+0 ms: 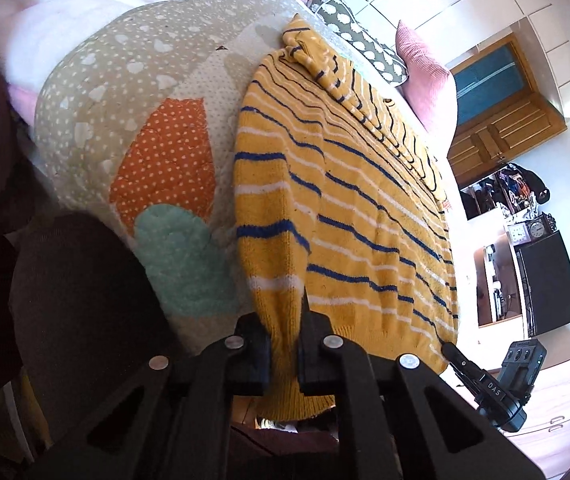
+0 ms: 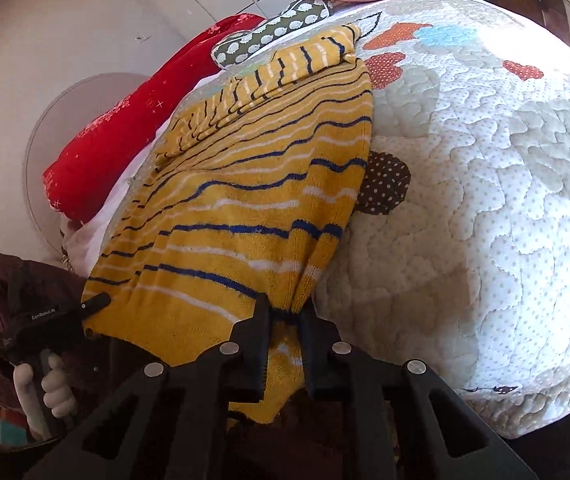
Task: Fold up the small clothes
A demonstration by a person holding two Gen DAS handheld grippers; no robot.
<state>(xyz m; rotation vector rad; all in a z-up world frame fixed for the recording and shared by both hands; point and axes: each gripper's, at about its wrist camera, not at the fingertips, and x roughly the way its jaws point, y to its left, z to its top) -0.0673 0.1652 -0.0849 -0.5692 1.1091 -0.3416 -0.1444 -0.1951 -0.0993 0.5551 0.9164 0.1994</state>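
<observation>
A yellow knitted sweater (image 1: 365, 208) with blue and white stripes lies spread on a quilted bed cover (image 1: 125, 92). One sleeve is folded across its far part (image 1: 345, 76). My left gripper (image 1: 285, 344) is shut on the near left corner of the hem, with knit bunched between its black fingers (image 1: 251, 356). In the right wrist view the sweater (image 2: 245, 200) runs away from me, and my right gripper (image 2: 287, 340) is shut on its near right hem corner. The left gripper's tip (image 2: 95, 304) shows at the sweater's left hem, held by a gloved hand (image 2: 51, 392).
Pillows line the far side: a pink one (image 1: 425, 76), a grey patterned one (image 1: 357, 36) and a red one (image 2: 125, 128). A dark rounded object (image 1: 77, 300) sits at the bed's near left. A wooden cabinet (image 1: 505, 120) and a black screen (image 1: 549, 280) stand right.
</observation>
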